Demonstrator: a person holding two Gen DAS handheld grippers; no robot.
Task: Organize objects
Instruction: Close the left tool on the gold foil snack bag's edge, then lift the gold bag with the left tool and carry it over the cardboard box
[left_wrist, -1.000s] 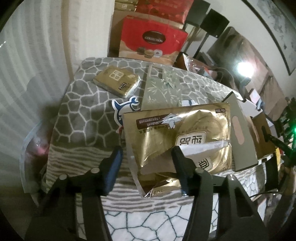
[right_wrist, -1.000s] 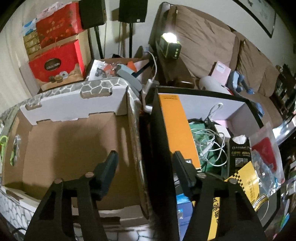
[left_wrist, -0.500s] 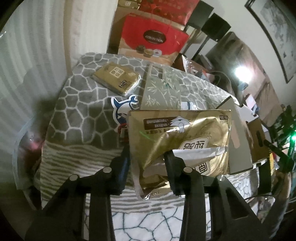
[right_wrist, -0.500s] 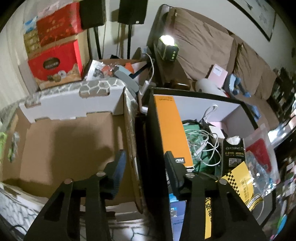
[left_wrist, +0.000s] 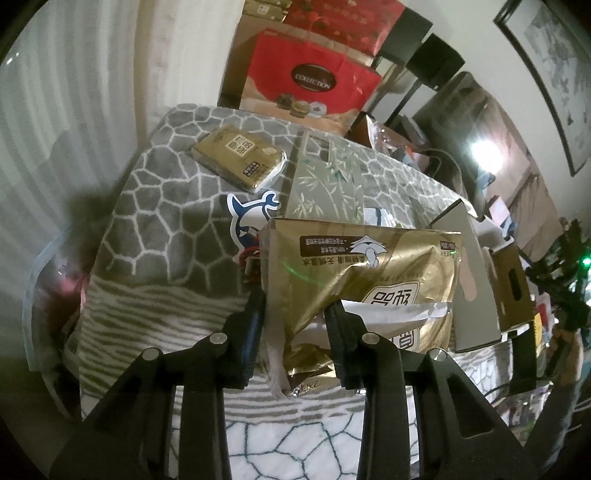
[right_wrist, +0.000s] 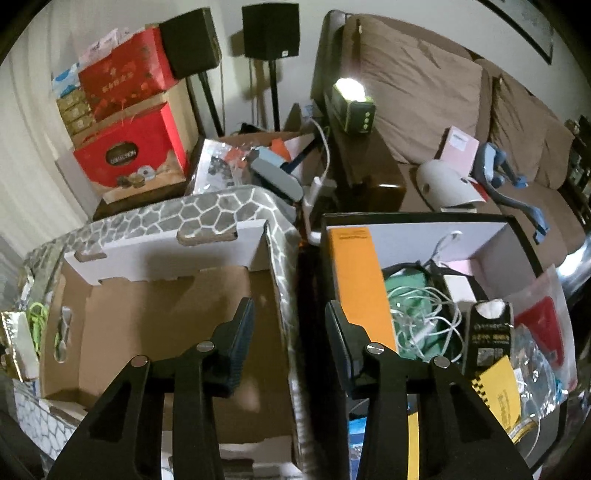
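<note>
Risk: left gripper (left_wrist: 295, 325), clamped on the gold tissue pack's (left_wrist: 369, 273) torn, crinkled end, may slip; right gripper (right_wrist: 290, 332) pinches the cardboard box wall (right_wrist: 286, 280).

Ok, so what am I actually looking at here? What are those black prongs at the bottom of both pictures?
They are the two fingers of hand-held grippers. A person holds one in each hand, and a wide-angle camera on each looks along its fingers. In the left view, the left gripper has just been closing and pinches a corner of a gold tissue pack over a patterned cloth. A smaller gold pack lies further back. In the right view, the right gripper, also just closing, straddles the walls between a cardboard box and a black box of cables. Whether it grips them is unclear.
</note>
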